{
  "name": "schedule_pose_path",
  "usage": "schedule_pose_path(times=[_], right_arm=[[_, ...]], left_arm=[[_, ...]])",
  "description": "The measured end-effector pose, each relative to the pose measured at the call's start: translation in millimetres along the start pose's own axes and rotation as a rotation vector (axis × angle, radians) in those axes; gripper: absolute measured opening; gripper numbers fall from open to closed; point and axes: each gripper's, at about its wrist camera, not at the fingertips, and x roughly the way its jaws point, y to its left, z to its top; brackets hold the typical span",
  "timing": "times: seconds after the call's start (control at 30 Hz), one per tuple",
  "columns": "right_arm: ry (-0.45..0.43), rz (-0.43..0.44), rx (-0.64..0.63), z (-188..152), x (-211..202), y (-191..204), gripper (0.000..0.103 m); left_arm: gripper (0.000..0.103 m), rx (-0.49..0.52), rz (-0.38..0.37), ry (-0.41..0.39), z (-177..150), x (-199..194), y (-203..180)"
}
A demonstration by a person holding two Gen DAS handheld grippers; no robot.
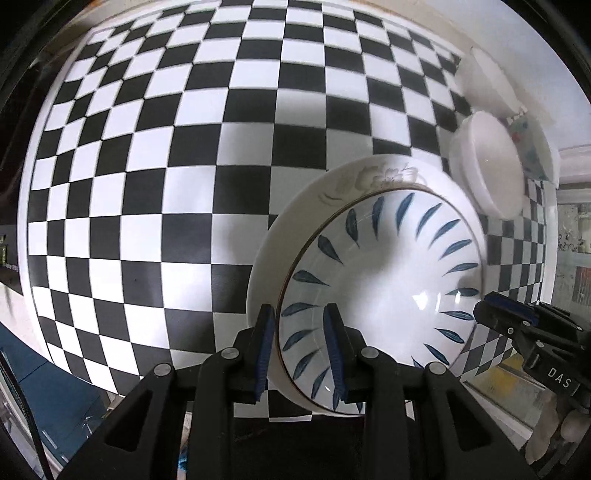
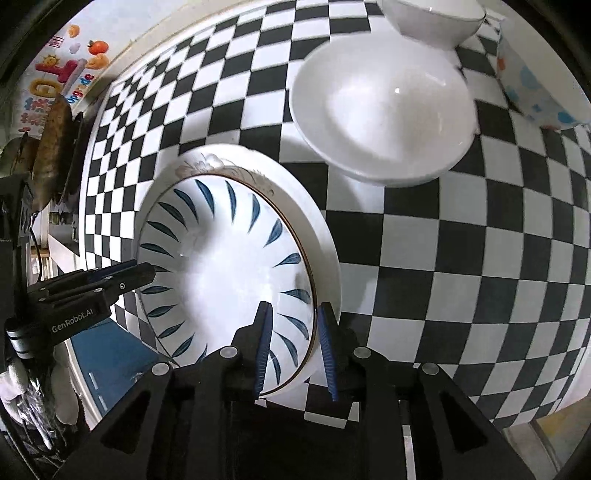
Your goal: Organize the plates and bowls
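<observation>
A white bowl with blue leaf marks (image 1: 388,280) (image 2: 221,280) sits nested inside a larger white bowl with a grey flower rim (image 1: 332,192) (image 2: 295,206) on the checkered table (image 1: 184,184). My left gripper (image 1: 300,350) points down over the near rim, one finger outside the stack and one inside the leaf bowl, and is shut on both rims. At the opposite side my right gripper (image 2: 295,350) straddles the leaf bowl's rim. Its inner pad stands clear of the wall, so it is open. Each gripper also shows in the other's view, the right gripper (image 1: 484,310) and the left gripper (image 2: 140,273).
A plain white bowl (image 2: 384,110) (image 1: 487,166) stands just beyond the stack, with a second white bowl (image 2: 432,18) behind it. A bowl with coloured prints (image 2: 532,85) sits at the far right. The table edge (image 2: 79,354) runs close beside the stack. A gloved hand (image 2: 62,380) holds the left gripper.
</observation>
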Motion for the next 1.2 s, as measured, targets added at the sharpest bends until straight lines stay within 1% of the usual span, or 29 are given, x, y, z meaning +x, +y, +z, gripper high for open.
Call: schedule_pose_path(times=[0.07,0.23,0.37,0.43,0.57,0.63,0.7,0.73,0.77,0.8,0.87,0.93,0.97,1.0,1.07,1.2], right_arm=[[-0.023,-0.006,0.001,-6,-9,2,0.028],[-0.112,-0.051,-0.02,-31,-38,20,0.028],[-0.196,-0.088,-0.05,-63,-65,43,0.028],[-0.233,-0.091,-0.057,-79,-78,53,0.028],[-0.313,-0.1,-0.071,-118,-104,78,0.028],[-0.341,-0.103,-0.073,-137,-115,88,0.028],[-0.366,-0.106,-0.075,-154,-123,97,0.034],[-0.388,-0.113,-0.075,-165,-130,101,0.041],[-0.402,-0.116,-0.074,-174,-134,104,0.051],[-0.418,-0.12,-0.075,-182,-139,107,0.056],[-0.451,-0.126,-0.075,-197,-149,112,0.071],[-0.492,-0.138,-0.074,-213,-161,117,0.077],[-0.506,-0.146,-0.071,-219,-166,118,0.08],[-0.519,-0.15,-0.068,-224,-170,120,0.081],[-0.55,-0.163,-0.062,-236,-179,123,0.083],[-0.589,-0.16,-0.048,-252,-192,126,0.085]], left_arm=[[0.025,0.008,0.004,-0.037,-8,-13,-1],[0.025,0.042,0.03,-0.16,-42,-50,-12],[0.025,0.07,0.043,-0.248,-73,-87,-16],[0.025,0.078,0.043,-0.28,-82,-100,-15],[0.025,0.104,0.032,-0.34,-112,-127,-17],[0.025,0.12,0.043,-0.373,-127,-139,-19],[0.025,0.126,0.048,-0.4,-141,-150,-21],[0.025,0.126,0.055,-0.413,-147,-154,-21],[0.026,0.128,0.065,-0.426,-155,-160,-21],[0.027,0.129,0.07,-0.442,-162,-165,-20],[0.037,0.125,0.073,-0.478,-175,-175,-19],[0.041,0.123,0.067,-0.504,-186,-185,-18],[0.046,0.121,0.065,-0.517,-190,-188,-17],[0.05,0.119,0.067,-0.531,-195,-192,-17],[0.069,0.121,0.069,-0.555,-204,-198,-17],[0.078,0.118,0.075,-0.584,-217,-205,-17]])
